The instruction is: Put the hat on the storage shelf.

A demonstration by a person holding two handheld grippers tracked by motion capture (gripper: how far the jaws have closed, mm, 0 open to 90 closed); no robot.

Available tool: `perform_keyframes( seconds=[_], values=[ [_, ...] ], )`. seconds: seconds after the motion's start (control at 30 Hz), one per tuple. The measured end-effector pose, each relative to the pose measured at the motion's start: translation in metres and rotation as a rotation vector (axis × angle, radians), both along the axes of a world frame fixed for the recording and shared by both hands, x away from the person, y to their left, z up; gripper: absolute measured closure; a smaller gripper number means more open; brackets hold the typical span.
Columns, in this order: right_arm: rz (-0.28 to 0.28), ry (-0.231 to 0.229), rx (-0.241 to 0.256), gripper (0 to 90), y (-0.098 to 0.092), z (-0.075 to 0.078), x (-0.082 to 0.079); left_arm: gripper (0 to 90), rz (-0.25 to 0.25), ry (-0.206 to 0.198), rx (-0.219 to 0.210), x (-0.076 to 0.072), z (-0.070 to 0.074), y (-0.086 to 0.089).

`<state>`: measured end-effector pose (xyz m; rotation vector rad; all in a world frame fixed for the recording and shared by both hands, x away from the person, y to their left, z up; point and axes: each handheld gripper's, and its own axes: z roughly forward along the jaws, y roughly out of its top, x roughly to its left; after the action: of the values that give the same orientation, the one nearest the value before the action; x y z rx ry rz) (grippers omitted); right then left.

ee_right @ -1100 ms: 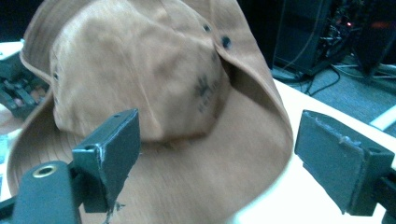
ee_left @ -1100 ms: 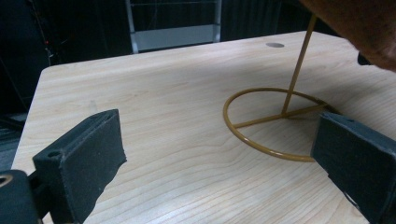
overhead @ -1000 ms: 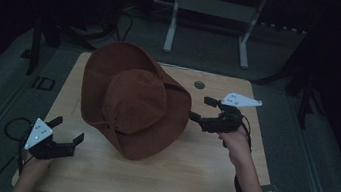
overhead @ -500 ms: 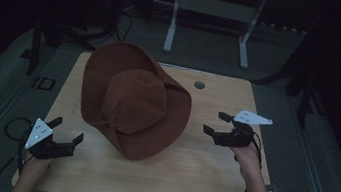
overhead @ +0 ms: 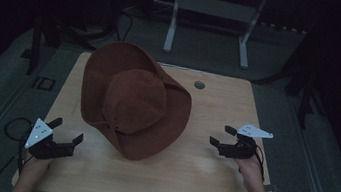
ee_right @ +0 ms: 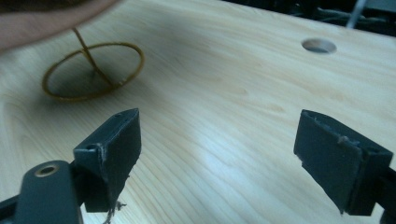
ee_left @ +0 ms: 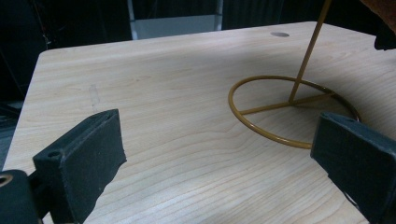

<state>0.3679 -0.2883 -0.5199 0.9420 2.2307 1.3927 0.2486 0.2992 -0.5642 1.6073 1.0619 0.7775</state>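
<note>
Dimly lit room, pale wooden table (overhead: 207, 182) — brown hat (overhead: 135, 101)

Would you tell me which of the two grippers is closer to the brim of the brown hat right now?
The right gripper: a narrow strip of table separates it from the hat brim. The left gripper sits at the near-left corner, farther off.

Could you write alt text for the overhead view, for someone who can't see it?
A big brown hat sits over the middle of a wooden table. A person's hands hold two black grippers, both open and apart from it: the left gripper at the near left, the right gripper at the right.
</note>
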Motion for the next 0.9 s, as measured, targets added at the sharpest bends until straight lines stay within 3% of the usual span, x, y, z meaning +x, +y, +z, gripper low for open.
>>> perform_keyframes(
  seconds=[0.17,0.43,0.67,0.9],
  values=[
    [-0.046,0.025,0.002,14.7,-0.014,-0.015,-0.003,3.1,-0.006,0.002,0.002,0.000,-0.001,0.000],
    [-0.146,0.035,-0.066,14.7,-0.032,-0.033,-0.010,3.1,-0.009,0.008,0.005,0.001,-0.002,-0.001],
    [-0.307,0.000,-0.097,14.7,-0.045,-0.039,-0.013,3.1,-0.011,0.007,0.017,0.002,-0.004,-0.001],
    [-0.464,-0.002,-0.110,14.6,-0.057,-0.040,-0.013,3.1,0.012,0.005,0.007,0.000,-0.005,0.000]
  ],
)
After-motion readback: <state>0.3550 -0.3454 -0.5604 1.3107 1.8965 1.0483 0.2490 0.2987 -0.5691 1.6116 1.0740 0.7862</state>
